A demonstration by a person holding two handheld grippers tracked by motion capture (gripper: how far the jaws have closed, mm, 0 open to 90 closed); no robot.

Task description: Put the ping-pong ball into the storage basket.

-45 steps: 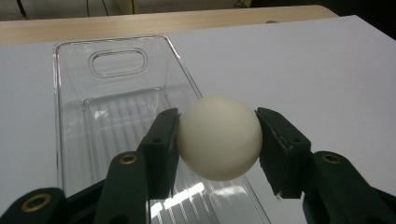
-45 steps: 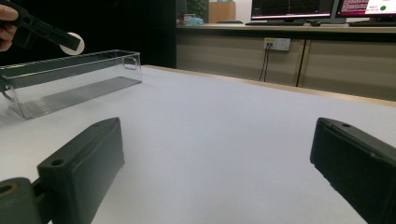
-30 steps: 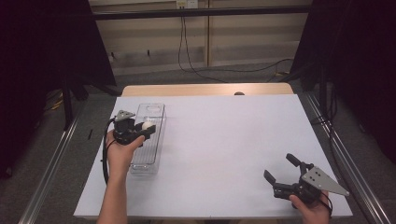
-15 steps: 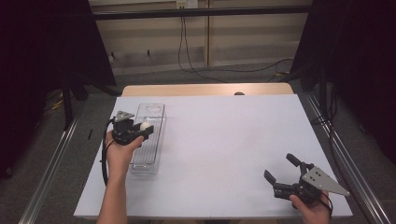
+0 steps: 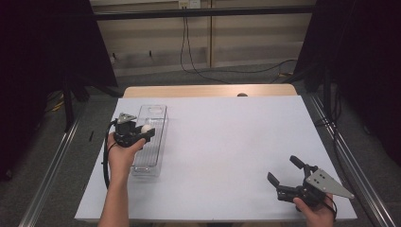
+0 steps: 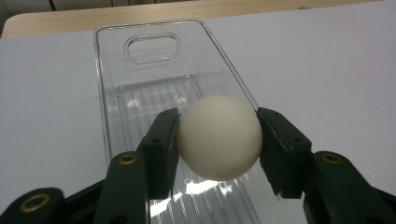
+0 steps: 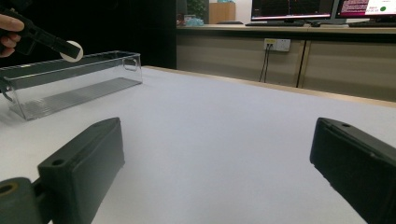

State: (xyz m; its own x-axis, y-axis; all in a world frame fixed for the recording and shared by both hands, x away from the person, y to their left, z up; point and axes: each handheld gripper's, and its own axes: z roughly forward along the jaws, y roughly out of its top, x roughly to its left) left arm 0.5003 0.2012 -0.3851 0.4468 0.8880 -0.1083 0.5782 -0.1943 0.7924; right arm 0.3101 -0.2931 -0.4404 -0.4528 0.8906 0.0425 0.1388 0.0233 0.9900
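A clear plastic bin lies lengthwise on the white table's left side. My left gripper is shut on a cream-white ball, held just above the bin's open top. Both jaws press on the ball's sides. My right gripper rests near the table's front right corner, open, with nothing between its jaws.
The white table top sits on a wooden board whose far edge shows. Metal rails run along both sides. Cables lie on the floor beyond. Monitors stand on a far bench.
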